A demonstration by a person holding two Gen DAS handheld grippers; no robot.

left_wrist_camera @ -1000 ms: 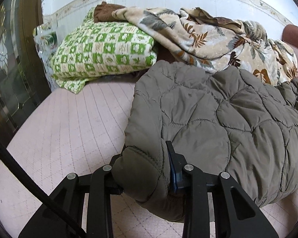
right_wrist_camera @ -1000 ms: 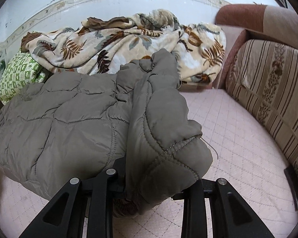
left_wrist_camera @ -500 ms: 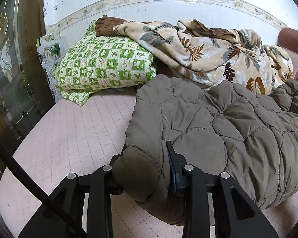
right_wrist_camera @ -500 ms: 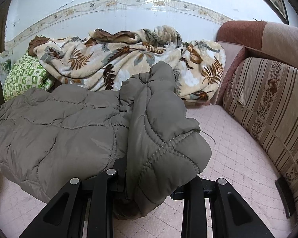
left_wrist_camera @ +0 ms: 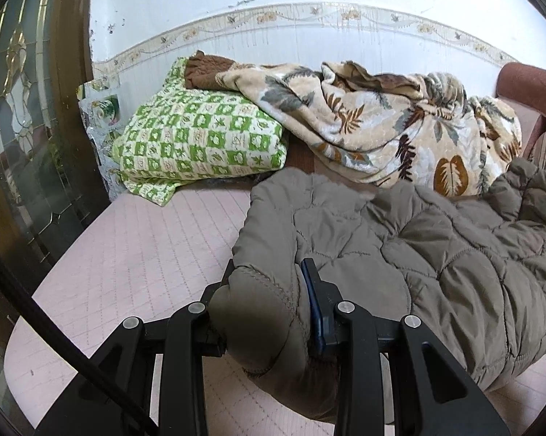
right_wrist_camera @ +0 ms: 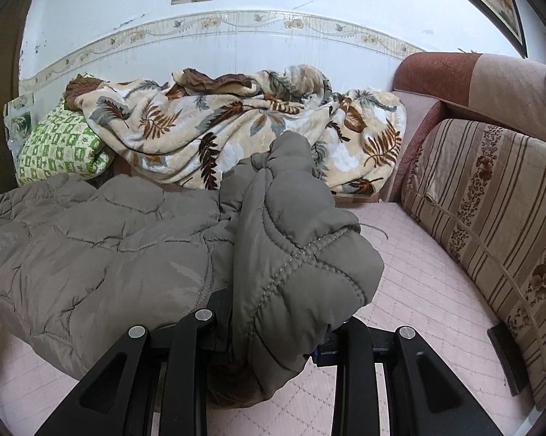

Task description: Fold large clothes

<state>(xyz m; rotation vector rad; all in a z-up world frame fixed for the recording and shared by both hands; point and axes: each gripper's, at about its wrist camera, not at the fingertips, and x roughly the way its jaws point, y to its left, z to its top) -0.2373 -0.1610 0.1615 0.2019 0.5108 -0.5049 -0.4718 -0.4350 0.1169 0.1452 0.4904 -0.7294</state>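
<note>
Holding the grey-green quilted jacket (left_wrist_camera: 436, 254) by its near edge, I have my left gripper (left_wrist_camera: 269, 309) clenched on one padded corner and my right gripper (right_wrist_camera: 276, 327) clenched on a cuff-like end. Its bulk sags between them over the pink quilted bed (left_wrist_camera: 145, 254). Far behind lie a leaf-print blanket (right_wrist_camera: 218, 123) and a green checked pillow (left_wrist_camera: 200, 141).

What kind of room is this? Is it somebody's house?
Most likely a room in a home, with a sofa used for lounging or sleeping. A leaf-print blanket is heaped against the wall, a green checked pillow lies beside it, and a striped cushion lines the sofa.
</note>
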